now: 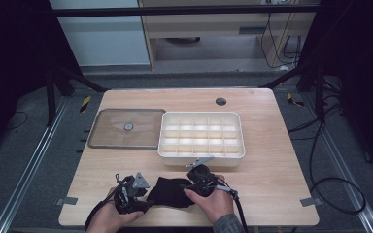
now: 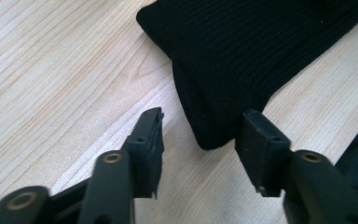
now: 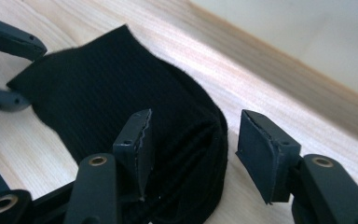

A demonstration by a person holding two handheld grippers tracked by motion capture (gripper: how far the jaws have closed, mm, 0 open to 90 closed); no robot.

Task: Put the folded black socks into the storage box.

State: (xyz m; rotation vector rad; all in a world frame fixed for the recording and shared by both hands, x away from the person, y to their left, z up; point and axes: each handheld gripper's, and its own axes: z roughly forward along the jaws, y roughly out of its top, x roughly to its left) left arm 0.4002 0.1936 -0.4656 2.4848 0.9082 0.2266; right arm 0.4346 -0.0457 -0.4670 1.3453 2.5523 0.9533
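A pale wooden desk (image 1: 272,160) is seen in the high view, with a round hole (image 1: 220,101) near its far edge. On it a cream compartment tray (image 1: 202,116) is set right of centre, its many small cells seen from above; just to the left of it a flat brown-rimmed lid (image 1: 108,137) with a small round knob (image 1: 128,126) is laid.

At the near edge a black knitted cloth (image 1: 169,191), folded into a bundle, is found between the two hands. Its ribbed weave is made out in the gripper views, where the high view gives a dark lump.

The left tool (image 1: 143,204) is held at the cloth's left end. In the left gripper view (image 2: 200,135) its jaws are spread, with a rounded corner of the cloth (image 2: 242,60) lying between them; no contact with the pads can be confirmed.

The right tool (image 1: 189,187) is held at the cloth's right end, a grey three-cornered plate (image 1: 198,161) showing beyond it. In the right gripper view (image 3: 193,140) its jaws are spread too, with the thick folded edge of the cloth (image 3: 116,102) between them and against the left-hand pad, the other pad being clear over bare wood. The tray's pale wall (image 3: 317,42) is seen beyond, and the left tool's jaw tips (image 3: 9,70) at the cloth's far end.
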